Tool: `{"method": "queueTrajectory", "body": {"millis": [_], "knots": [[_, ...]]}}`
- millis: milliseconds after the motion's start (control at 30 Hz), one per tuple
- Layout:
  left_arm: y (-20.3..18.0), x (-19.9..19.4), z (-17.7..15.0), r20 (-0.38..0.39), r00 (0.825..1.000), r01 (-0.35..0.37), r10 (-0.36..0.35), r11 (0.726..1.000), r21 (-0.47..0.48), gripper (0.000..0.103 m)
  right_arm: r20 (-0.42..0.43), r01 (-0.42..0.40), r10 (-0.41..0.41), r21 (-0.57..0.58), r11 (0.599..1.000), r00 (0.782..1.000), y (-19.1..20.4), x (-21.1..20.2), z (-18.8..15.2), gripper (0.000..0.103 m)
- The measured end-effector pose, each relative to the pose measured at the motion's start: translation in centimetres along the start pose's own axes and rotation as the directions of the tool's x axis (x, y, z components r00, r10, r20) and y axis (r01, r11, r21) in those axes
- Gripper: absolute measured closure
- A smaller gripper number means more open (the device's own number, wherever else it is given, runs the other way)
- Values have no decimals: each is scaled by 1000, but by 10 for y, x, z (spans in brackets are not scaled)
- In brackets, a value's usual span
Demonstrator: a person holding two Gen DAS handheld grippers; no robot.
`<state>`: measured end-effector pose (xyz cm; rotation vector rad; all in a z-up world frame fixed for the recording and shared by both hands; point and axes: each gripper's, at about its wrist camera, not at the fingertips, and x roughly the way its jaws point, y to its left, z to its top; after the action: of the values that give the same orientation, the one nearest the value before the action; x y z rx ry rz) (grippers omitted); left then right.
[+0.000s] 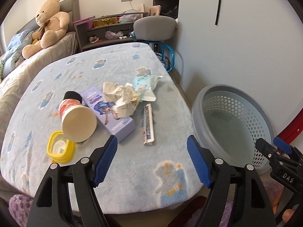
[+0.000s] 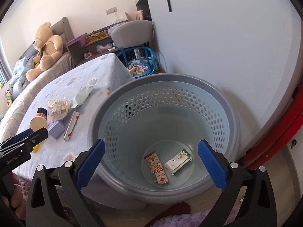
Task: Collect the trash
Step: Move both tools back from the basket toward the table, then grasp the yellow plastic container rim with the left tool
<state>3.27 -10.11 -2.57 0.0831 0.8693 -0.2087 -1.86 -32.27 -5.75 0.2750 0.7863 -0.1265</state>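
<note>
**Next piece of trash: reach back over the table**

The table, covered in a blue fleece cloth, carries the trash still to collect; the grey perforated basket stands on the floor just beside its right edge and already holds a snack wrapper and a small carton.

On the cloth, largest first: a purple box, a crumpled paper resting on it, a blue-printed wrapper at the far side, a paper cup on its side, a yellow lid near left, and a slim stick pack nearest the basket.

The left gripper hangs over the near table edge, jaws released and empty. The right gripper hovers above the basket, jaws also spread with nothing between them.

The stick pack looks like the easiest pick. It lies flat, so the jaws should straddle its narrow width, press into the soft cloth, then close.
</note>
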Motion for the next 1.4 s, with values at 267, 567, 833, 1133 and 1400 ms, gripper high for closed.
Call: {"method": "queueTrajectory", "body": {"millis": [267, 567, 833, 1133, 1400], "knots": [[70, -10, -19, -18, 995, -100, 99, 992, -79, 30, 7, -102, 102, -62, 993, 995, 60, -7, -7, 6], [140, -10, -44, -54, 983, -185, 178, 967, -175, 30, -31, -186, 183, -125, 975, 983, 114, 0, -24, 6], [172, 7, -51, -97, 982, -179, 161, 957, -226, 30, -90, -206, 194, -157, 966, 977, 140, 16, -37, 6], [175, 34, -39, -99, 989, -128, 109, 969, -211, 30, -113, -202, 186, -161, 966, 976, 149, 27, -38, 6], [173, 56, -34, -124, 989, -101, 78, 976, -192, 30, -137, -192, 172, -153, 969, 976, 149, 41, -38, 6]]}}
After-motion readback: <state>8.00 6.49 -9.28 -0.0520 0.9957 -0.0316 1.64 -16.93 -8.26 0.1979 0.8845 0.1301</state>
